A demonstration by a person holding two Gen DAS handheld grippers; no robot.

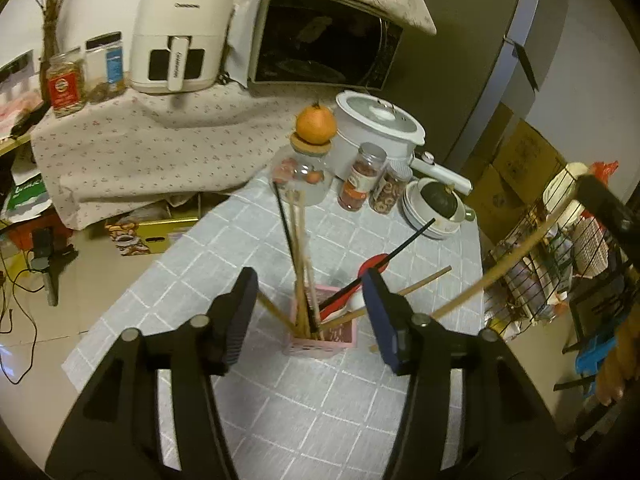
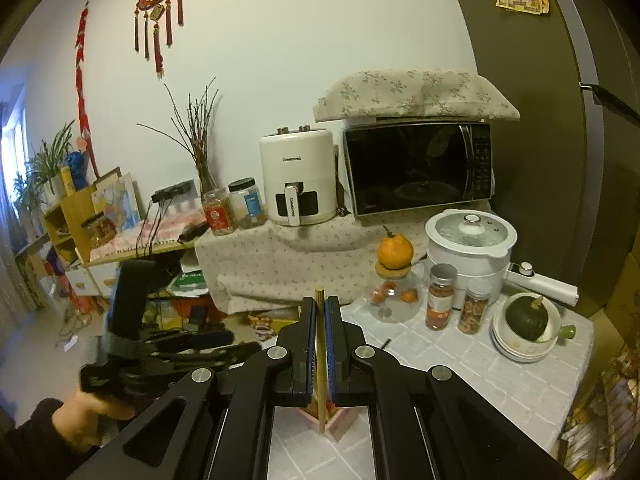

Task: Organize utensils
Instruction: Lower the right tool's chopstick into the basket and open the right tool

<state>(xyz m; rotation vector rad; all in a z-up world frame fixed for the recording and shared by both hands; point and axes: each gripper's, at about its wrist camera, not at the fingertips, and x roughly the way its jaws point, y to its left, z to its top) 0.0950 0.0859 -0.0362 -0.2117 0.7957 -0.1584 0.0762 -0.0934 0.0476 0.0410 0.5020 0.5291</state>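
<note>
A pink utensil holder (image 1: pixel 320 338) stands on the grey checked tablecloth (image 1: pixel 280 400). It holds several wooden chopsticks (image 1: pixel 298 240), a black chopstick (image 1: pixel 288 232) and a red spoon (image 1: pixel 370 270). My left gripper (image 1: pixel 310 280) hangs just above it, open, with nothing pressed between its pads. My right gripper (image 2: pixel 319 304) is shut on one wooden chopstick (image 2: pixel 319 344), which stands upright with its lower end over the pink holder (image 2: pixel 340 420). In the left wrist view that chopstick (image 1: pixel 500 272) slants in from the right.
Behind the holder stand a glass jar (image 1: pixel 304 184) with an orange (image 1: pixel 316 124) on it, two spice jars (image 1: pixel 362 178), a white pot (image 1: pixel 376 128) and stacked bowls holding a green squash (image 1: pixel 438 200). A wire rack (image 1: pixel 540 264) stands right of the table. A hand (image 2: pixel 80 420) holds the left gripper.
</note>
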